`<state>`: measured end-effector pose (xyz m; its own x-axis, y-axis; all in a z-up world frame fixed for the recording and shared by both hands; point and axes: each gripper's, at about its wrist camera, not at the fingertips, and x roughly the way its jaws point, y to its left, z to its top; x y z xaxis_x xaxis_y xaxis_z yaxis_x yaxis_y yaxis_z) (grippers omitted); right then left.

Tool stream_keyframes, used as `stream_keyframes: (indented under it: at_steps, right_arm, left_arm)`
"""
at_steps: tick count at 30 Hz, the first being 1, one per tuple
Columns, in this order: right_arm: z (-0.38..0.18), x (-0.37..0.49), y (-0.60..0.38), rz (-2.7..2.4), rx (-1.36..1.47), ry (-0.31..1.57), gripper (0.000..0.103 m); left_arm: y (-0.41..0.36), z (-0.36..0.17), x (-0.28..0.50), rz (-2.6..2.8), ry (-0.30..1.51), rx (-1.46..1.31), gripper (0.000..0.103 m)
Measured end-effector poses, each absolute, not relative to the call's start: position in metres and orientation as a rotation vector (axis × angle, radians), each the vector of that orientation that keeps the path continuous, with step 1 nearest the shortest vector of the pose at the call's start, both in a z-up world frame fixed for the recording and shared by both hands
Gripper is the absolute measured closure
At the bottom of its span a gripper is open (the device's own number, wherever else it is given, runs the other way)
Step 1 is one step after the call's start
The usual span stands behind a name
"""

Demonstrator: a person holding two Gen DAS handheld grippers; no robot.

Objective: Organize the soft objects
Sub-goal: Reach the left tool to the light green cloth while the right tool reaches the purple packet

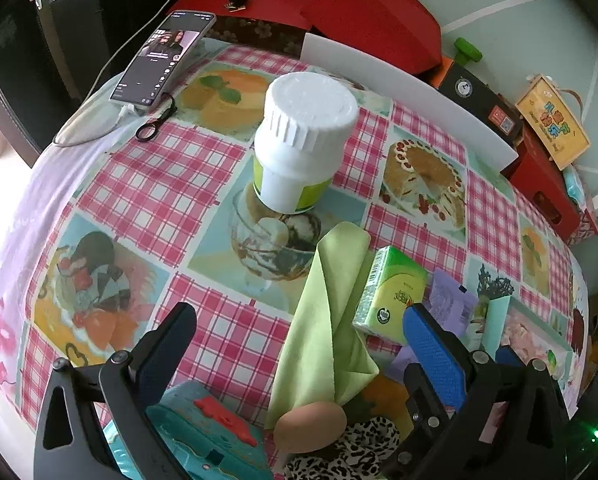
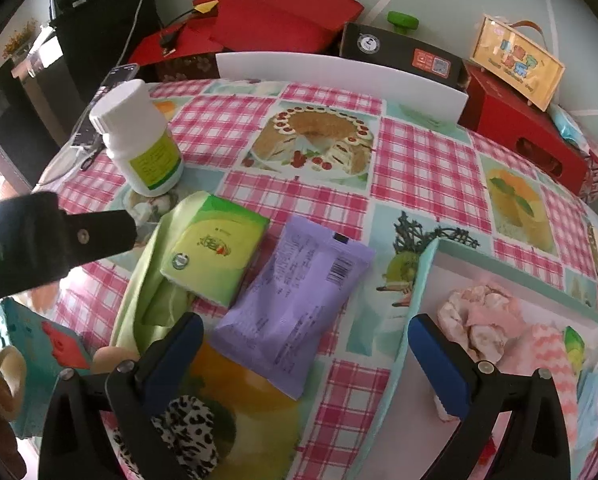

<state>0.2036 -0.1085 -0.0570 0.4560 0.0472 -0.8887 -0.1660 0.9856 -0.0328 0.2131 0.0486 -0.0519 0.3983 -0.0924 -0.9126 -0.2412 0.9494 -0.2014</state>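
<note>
A light green cloth (image 1: 331, 312) lies on the checked tablecloth, with a green tissue pack (image 1: 391, 288) on its right edge; both also show in the right wrist view, the cloth (image 2: 139, 300) and the pack (image 2: 215, 248). A purple soft packet (image 2: 295, 300) lies beside them. A leopard-print fabric piece (image 1: 355, 448) lies near the table's front edge. My left gripper (image 1: 299, 344) is open and empty, hovering over the cloth. My right gripper (image 2: 305, 354) is open and empty above the purple packet. A teal-rimmed box (image 2: 423, 272) at right holds pink soft items (image 2: 483, 320).
A white bottle (image 1: 303, 140) stands mid-table. A brown egg (image 1: 311, 420) and a teal toy case (image 1: 203, 428) lie at the front. A phone (image 1: 163, 56) leans at back left. Red boxes (image 2: 283, 20), a black box (image 2: 403, 52) and a white board (image 2: 339, 72) line the back.
</note>
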Motion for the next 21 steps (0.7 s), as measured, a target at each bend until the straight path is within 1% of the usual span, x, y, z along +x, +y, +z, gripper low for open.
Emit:
stream_keyframes:
  at_steps: [21]
  right_arm:
    - [-0.079, 0.208, -0.094, 0.169, -0.162, 1.113, 0.0]
  left_arm:
    - [0.049, -0.053, 0.213, 0.097, 1.169, -0.332, 0.0]
